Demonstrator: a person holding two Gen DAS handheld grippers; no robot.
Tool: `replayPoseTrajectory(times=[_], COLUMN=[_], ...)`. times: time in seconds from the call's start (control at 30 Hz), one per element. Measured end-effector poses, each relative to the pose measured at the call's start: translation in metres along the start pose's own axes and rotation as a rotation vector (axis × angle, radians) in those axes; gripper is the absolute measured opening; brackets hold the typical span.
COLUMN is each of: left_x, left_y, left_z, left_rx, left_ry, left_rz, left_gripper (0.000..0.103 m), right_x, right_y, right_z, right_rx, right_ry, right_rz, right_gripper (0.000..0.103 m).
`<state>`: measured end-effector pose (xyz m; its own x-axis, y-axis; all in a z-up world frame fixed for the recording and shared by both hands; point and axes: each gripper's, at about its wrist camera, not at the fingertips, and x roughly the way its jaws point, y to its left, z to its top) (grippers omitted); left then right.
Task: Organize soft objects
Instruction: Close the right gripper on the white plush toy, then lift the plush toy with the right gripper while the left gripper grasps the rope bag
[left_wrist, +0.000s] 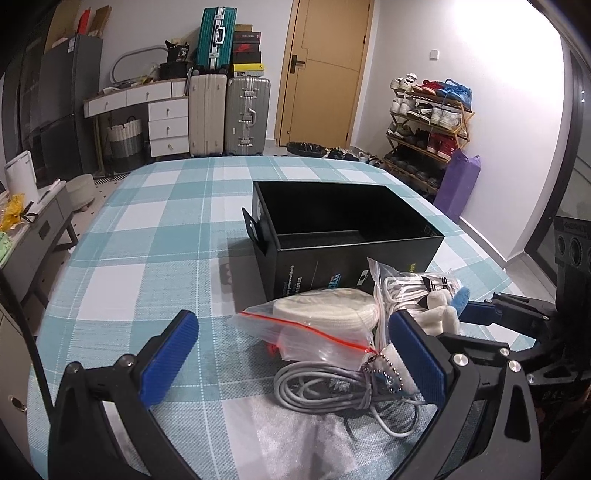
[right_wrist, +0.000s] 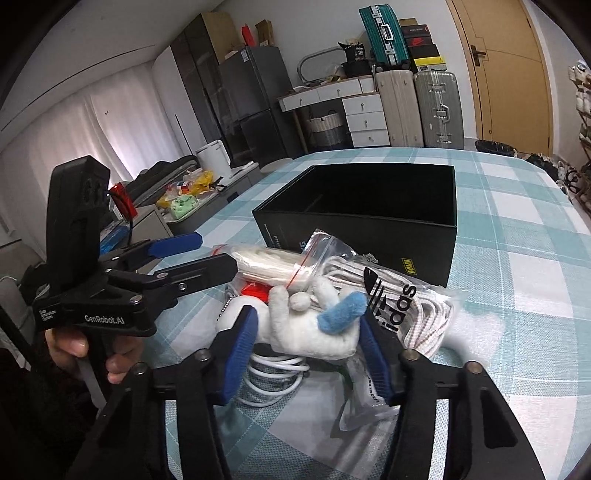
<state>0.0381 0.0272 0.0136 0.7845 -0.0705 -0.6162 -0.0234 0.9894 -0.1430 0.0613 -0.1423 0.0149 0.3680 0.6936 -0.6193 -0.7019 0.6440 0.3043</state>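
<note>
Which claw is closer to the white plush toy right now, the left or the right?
Right. The right claw has its pads against both sides of the white plush toy. The left claw stands open over the bagged items and cable, beside the toy.

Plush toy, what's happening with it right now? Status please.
Right gripper shut on plush toy. Left gripper open, empty. Black box behind, empty. Bagged laces crowd the toy.

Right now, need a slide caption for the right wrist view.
Right gripper closes around a white plush toy in front of the open black box.
</note>
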Motion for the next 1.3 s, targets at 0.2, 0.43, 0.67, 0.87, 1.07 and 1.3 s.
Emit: replayPoseTrajectory(times=[0.2, 0.43, 0.67, 0.87, 1.07, 1.3], left_x=[0.005, 0.013, 0.024, 0.029, 0.030, 0.021], left_y=[-0.001, -0.008, -0.008, -0.010, -0.011, -0.011], left_z=[0.002, 0.006, 0.007, 0.008, 0.006, 0.003], left_rx=[0.001, 0.035, 0.020, 0.014, -0.002, -0.020], left_ry=[0.010, 0.026, 0.053, 0.068, 0.077, 0.055], left_rz=[-0.013, -0.024, -0.059, -0.065, -0.122, -0.150], left_gripper=[0.103, 0.103, 0.103, 0.092, 0.062, 0.035], right_x=[-0.010, -0.031, -0.052, -0.059, -0.062, -0.060], right_y=[-0.002, -0.011, -0.024, -0.027, -0.026, -0.027], right_z=[-0.002, -0.001, -0.003, -0.004, -0.005, -0.003], right_rx=[-0.002, 0.006, 0.025, 0.037, 0.036, 0.037], right_ry=[-0.053, -0.103, -0.130, -0.137, -0.138, -0.139], right_rz=[0.000, -0.047, -0.097, -0.108, -0.104, -0.108], right_gripper=[0.038, 0.037, 0.037, 0.037, 0.037, 0.037])
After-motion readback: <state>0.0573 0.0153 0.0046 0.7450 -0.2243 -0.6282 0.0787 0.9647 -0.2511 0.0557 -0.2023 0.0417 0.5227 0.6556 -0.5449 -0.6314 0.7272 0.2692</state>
